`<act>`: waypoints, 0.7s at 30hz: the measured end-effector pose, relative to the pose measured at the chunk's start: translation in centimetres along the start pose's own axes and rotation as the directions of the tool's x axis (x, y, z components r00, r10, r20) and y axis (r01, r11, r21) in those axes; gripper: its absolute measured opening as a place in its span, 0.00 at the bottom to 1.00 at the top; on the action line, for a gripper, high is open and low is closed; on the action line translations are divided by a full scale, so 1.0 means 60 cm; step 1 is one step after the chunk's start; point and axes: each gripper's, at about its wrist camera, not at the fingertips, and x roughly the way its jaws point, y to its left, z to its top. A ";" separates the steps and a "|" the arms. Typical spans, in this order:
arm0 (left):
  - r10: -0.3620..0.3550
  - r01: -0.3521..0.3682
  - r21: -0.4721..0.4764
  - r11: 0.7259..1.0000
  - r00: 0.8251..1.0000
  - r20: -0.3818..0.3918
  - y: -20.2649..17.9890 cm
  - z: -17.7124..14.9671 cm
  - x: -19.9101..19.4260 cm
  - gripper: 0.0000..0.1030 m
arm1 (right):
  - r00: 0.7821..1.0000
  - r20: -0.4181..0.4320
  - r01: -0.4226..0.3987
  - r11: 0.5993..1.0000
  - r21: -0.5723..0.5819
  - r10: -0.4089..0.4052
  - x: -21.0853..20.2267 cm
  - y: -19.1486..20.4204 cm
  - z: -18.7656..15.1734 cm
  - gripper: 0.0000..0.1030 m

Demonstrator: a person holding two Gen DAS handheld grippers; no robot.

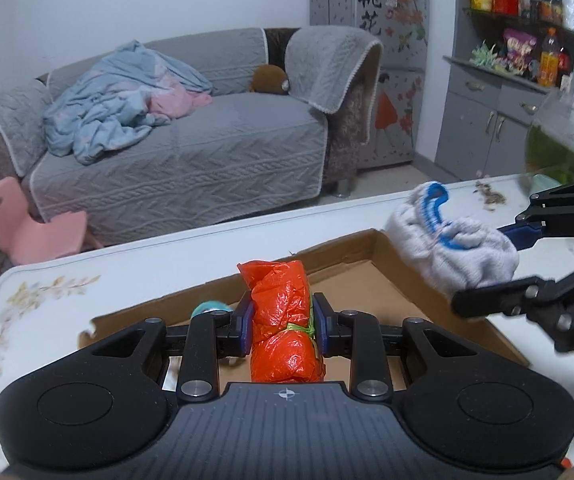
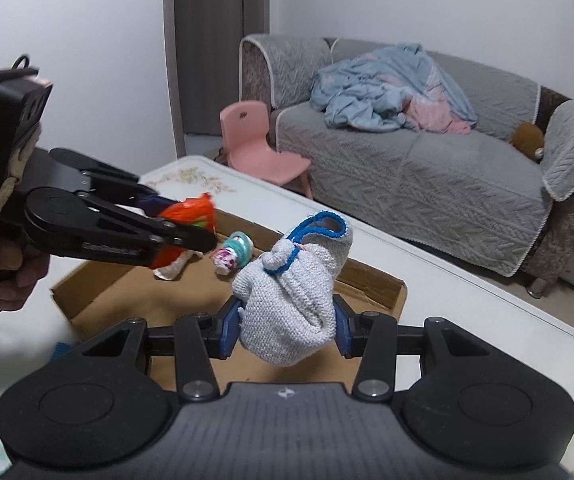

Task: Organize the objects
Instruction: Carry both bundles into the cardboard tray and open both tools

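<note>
The left gripper tilts downward over the near side of a shallow cardboard tray on the white table, its blue pads clamped on an orange plastic-bag bundle tied with a green band. The right gripper, also angled down, holds a balled white sock with blue trim squeezed between its pads above the tray's right part. A hand grips the left tool's handle; a small teal object lies at the tray's far side.
</note>
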 end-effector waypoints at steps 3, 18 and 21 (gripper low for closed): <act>-0.003 0.003 -0.005 1.000 1.000 -0.028 -0.001 0.004 0.042 0.34 | 1.000 -0.024 -0.012 1.000 -0.008 0.012 0.034 -0.004 0.006 0.41; 0.084 -0.088 -0.021 0.996 0.987 -0.140 0.025 -0.030 0.148 0.34 | 0.996 -0.090 -0.032 0.998 -0.056 0.027 0.147 -0.003 0.005 0.41; 0.109 -0.117 -0.048 0.992 0.983 -0.146 0.044 -0.035 0.146 0.35 | 0.995 -0.089 -0.047 0.996 -0.077 0.040 0.145 0.004 0.008 0.41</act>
